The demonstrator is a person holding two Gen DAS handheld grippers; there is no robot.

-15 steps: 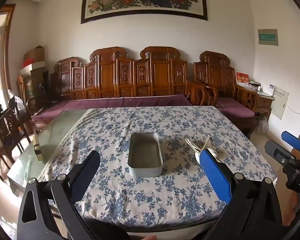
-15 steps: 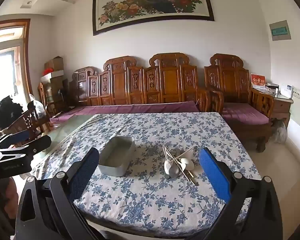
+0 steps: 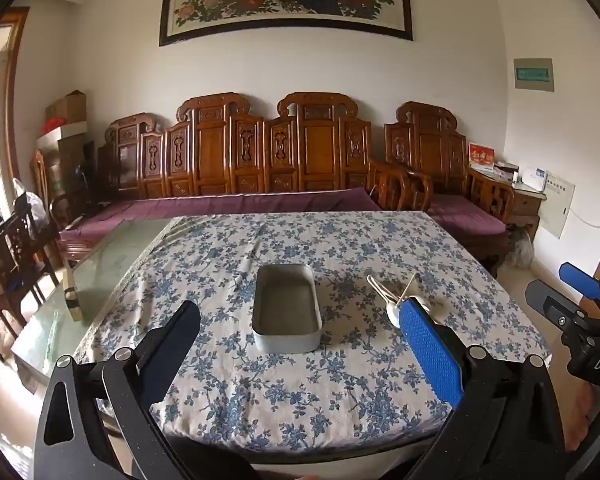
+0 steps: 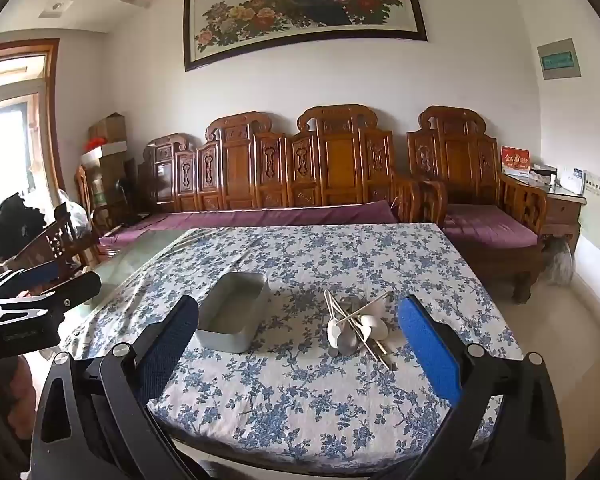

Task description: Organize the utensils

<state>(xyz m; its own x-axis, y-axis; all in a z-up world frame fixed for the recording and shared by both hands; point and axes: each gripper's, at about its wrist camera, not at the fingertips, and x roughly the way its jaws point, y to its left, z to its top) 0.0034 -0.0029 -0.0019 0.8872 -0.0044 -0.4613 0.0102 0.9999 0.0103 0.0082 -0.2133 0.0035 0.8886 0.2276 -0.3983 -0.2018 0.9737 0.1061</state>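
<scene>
An empty grey metal box (image 3: 287, 308) (image 4: 233, 312) sits on the table with the blue floral cloth (image 3: 284, 392) (image 4: 300, 392). To its right lies a pile of utensils (image 4: 356, 326): white spoons, a metal spoon and chopsticks, crossed over each other. In the left wrist view the utensil pile (image 3: 388, 296) is partly hidden behind my right finger. My left gripper (image 3: 300, 344) is open and empty, held near the table's front edge, facing the box. My right gripper (image 4: 300, 340) is open and empty, facing the pile from the front edge.
A carved wooden bench with purple cushions (image 4: 284, 212) stands behind the table. An armchair (image 4: 488, 208) stands at the back right. Wooden chairs (image 3: 16, 248) stand on the left beside the bare glass tabletop (image 3: 100, 264).
Both grippers have shifted only slightly; the view is nearly the same. Nothing on the table has moved.
</scene>
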